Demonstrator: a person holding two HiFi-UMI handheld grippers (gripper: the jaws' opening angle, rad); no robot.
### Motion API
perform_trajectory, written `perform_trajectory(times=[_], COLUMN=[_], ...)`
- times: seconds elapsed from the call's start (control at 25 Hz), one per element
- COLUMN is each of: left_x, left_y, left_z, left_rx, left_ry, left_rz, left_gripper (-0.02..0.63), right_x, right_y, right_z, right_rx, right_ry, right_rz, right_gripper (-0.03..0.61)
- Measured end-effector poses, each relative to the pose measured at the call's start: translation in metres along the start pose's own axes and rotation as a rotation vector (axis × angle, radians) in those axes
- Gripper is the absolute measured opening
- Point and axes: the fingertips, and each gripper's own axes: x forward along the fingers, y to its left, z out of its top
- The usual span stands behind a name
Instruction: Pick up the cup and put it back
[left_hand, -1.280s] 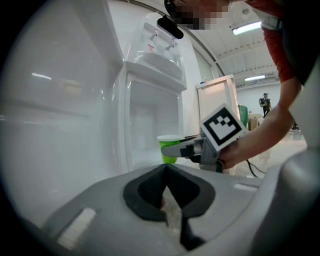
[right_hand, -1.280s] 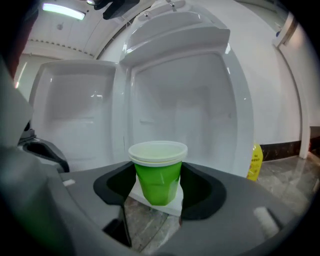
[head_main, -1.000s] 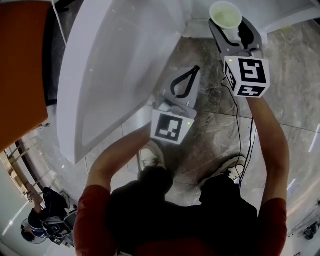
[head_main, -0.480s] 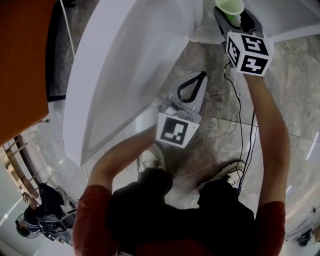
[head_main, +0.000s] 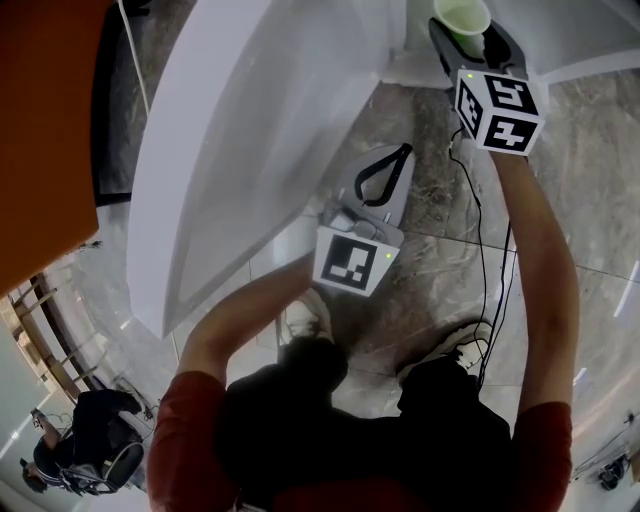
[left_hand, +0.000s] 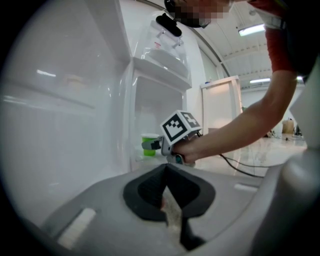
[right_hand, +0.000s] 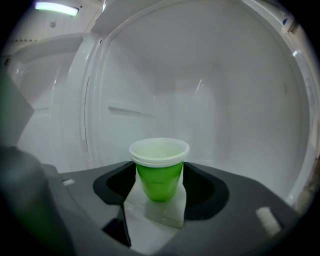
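Note:
A green cup (head_main: 460, 18) with a white inside and rim stands upright between the jaws of my right gripper (head_main: 468, 32), which is shut on it at the top of the head view, inside the open white fridge. In the right gripper view the cup (right_hand: 160, 170) fills the gap of the right gripper (right_hand: 160, 186), both pads against its sides, with the fridge's white back wall (right_hand: 210, 90) behind. My left gripper (head_main: 402, 150) hangs lower, beside the fridge door, shut and empty. The left gripper view shows the left gripper (left_hand: 166, 169) and, beyond it, the cup (left_hand: 148, 145).
The open white fridge door (head_main: 250, 130) spreads across the left of the head view. White shelves (left_hand: 160, 67) line the fridge. A black cable (head_main: 480, 240) trails from my right gripper over the marble floor. An orange surface (head_main: 40, 130) is at far left.
My right gripper has carried the cup toward the top of the picture, deeper into the fridge. The left gripper has kept its place.

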Motion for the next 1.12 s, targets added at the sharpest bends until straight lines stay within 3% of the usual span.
perform_trajectory(times=[0.32, 0.68, 1.12], left_x=[-0.001, -0.003, -0.005], left_y=[0.000, 0.000, 0.000], left_z=[-0.001, -0.002, 0.001], left_rx=[-0.006, -0.007, -0.011], left_ry=[0.005, 0.006, -0.007], left_rz=[0.002, 0.004, 0.011], left_gripper=[0.000, 0.000, 0.000], right_x=[-0.003, -0.017, -0.069], right_y=[-0.002, 0.001, 0.007], right_z=[0.001, -0.003, -0.038], right_rx=[0.018, 0.007, 0.020], right_ry=[0.004, 0.000, 0.036], right_rz=[0.014, 0.003, 0.012], right_gripper=[0.336, 0.337, 0.336])
